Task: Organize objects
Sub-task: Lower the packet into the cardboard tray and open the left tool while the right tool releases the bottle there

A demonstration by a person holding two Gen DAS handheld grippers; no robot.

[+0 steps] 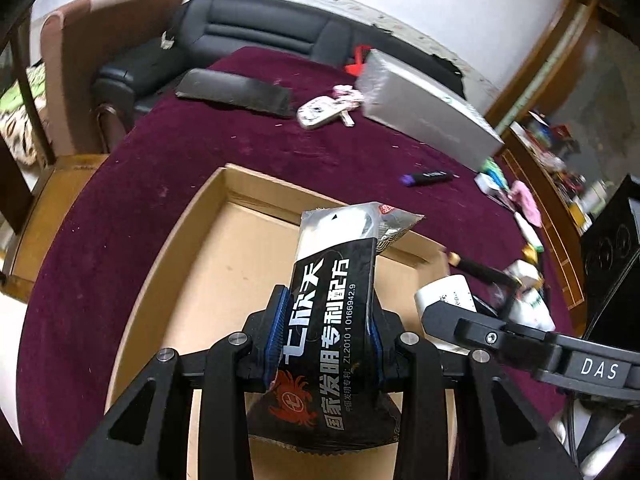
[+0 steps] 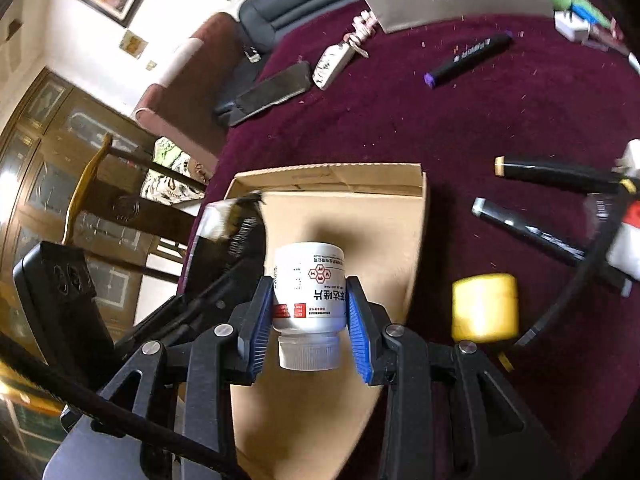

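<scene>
Left tool: closed on a black-and-silver foil sachet, blue pads pinching its middle; the sachet stands up over the cardboard box.
Right tool: clamped on a white pill bottle held cap toward the camera, base pointing out over the same box.
Box: shallow, open, nothing seen inside it, sitting on the maroon-clothed bench.
Risk, near: both tools crowd one small box; I judge they could knock together, and a bump may jolt the smooth bottle loose.
Risk, sachet: limp foil gripped mid-length may flop over the box wall when let go.
Risk, bottle: round, so it may roll if laid on its side.
Further out: yellow roll, dark pens, purple-capped marker, grey carton wait on the cloth.
</scene>
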